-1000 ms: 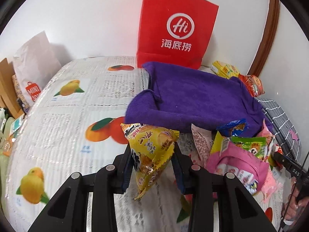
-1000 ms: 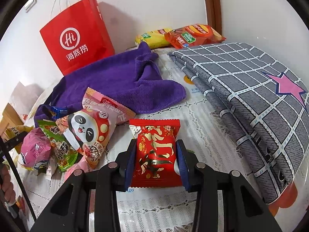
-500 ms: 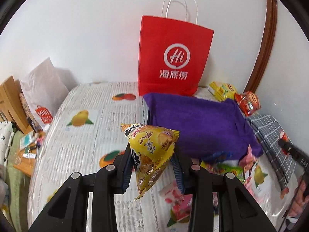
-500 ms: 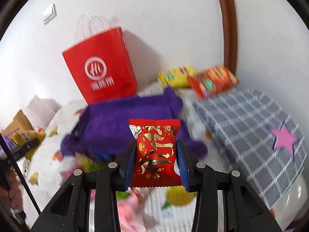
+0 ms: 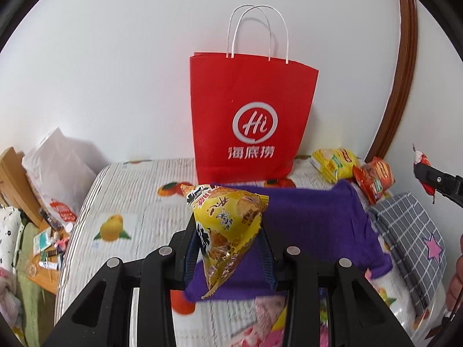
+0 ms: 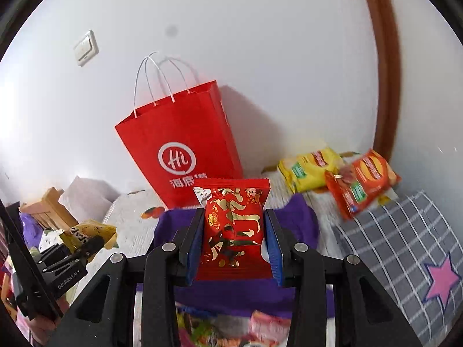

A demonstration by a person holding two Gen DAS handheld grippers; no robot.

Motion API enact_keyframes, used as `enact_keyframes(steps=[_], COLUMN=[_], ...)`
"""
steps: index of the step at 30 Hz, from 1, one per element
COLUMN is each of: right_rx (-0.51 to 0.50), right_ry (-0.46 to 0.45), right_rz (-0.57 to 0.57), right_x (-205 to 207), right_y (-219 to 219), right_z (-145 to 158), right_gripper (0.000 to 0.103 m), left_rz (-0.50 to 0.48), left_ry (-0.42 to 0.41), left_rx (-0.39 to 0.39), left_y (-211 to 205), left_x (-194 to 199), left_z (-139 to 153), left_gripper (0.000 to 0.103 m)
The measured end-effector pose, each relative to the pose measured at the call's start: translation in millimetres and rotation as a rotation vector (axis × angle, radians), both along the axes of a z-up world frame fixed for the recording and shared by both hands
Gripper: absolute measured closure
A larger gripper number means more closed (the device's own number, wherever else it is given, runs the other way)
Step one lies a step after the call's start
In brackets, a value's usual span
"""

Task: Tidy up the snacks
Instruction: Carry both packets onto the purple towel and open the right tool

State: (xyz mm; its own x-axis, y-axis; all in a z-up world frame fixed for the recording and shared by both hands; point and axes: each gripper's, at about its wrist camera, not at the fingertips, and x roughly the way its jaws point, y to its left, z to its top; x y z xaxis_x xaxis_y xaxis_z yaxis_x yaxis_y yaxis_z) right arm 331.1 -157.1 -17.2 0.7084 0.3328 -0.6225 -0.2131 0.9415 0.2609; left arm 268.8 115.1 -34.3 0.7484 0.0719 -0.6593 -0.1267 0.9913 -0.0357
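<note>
Red paper bag (image 5: 251,115) with white logo, behind purple towel (image 5: 312,225); beside towel, grey white-checked blanket (image 6: 405,237) with pink star.

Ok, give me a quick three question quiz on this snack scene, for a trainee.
1. True or false: the left gripper is shut on a yellow snack packet.
2. What does the right gripper hold? A) red snack packet B) a purple towel C) nothing
3. Fill in: the red paper bag stands against the ____.

Key: 1 true; 2 A; 3 wall.
</note>
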Motion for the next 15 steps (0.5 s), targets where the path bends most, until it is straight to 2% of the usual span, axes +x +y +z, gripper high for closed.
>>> enact_keyframes(steps=[4, 8, 12, 15], right_rx=[0.007, 0.027, -0.050, -0.081], right_ry=[0.058, 0.096, 0.096, 0.167], right_rz=[0.002, 0.008, 0.033, 0.075], right_x=[37.7, 72.2, 88.0, 98.2], right_y=[4.1, 9.9, 21.5, 28.3], right_z=[-24.5, -31.6, -42.6, -61.8], right_gripper=[0.063, 0.063, 0.063, 0.063], left_rz=[-0.012, -0.027, -0.041, -0.026], left_ry=[0.017, 0.037, 0.041, 0.047], left_rx=[-0.021, -0.053, -0.067, -0.066], left_y=[-5.9, -12.9, -17.6, -13.9], left_x=[31.6, 63.3, 79.7, 86.8], left_z=[-8.1, -17.9, -26.7, -39.9], left_gripper=[0.068, 0.068, 0.068, 0.068])
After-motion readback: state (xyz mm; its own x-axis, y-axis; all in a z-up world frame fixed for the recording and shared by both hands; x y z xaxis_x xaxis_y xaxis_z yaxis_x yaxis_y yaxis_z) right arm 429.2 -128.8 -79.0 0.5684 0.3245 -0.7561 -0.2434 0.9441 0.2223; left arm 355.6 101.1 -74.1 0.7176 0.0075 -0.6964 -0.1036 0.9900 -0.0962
